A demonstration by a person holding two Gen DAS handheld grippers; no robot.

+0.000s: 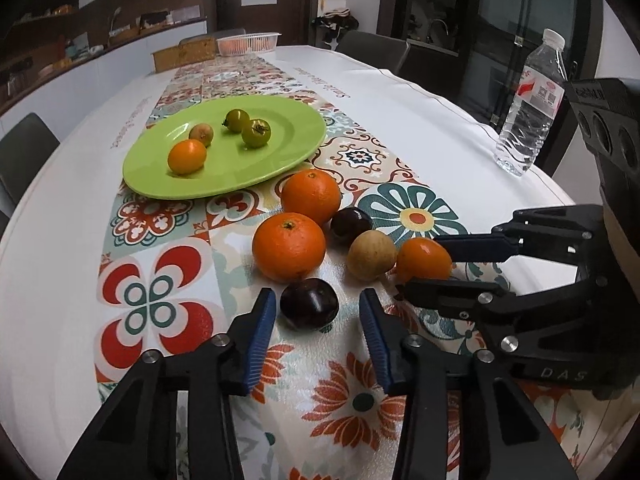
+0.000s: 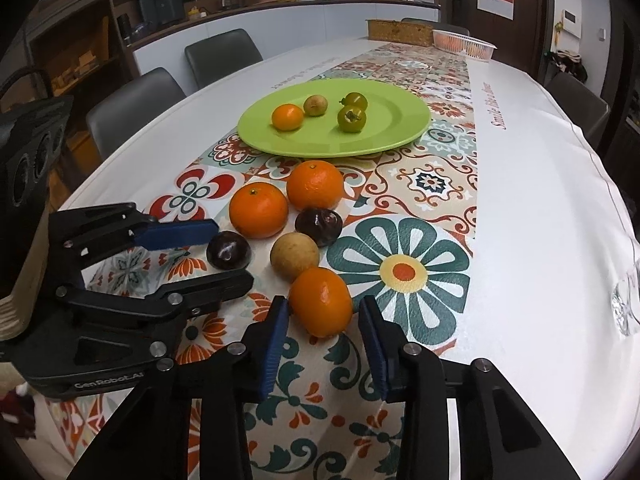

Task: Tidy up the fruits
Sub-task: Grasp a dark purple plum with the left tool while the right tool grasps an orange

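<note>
The patterned worktop (image 1: 400, 128) is slick. The left hand-held gripper (image 1: 318, 312) straddles a plum (image 1: 309, 307) and the right hand-held gripper (image 2: 322, 314) a mandarin (image 2: 321, 307), both with jaws narrowed but not clearly pressing. Either round fruit could roll into its neighbours if pinched off-centre.

On the patterned tablecloth (image 2: 520, 168), the round green plate (image 2: 392, 120) lies behind a cluster of six loose fruits. Four small fruits sit on it. A clear plastic water bottle (image 1: 528, 108) stands well apart, to the right.

home dining room | dining table (image 2: 520, 168), chairs (image 2: 132, 108), kitchen counter (image 2: 280, 12)
</note>
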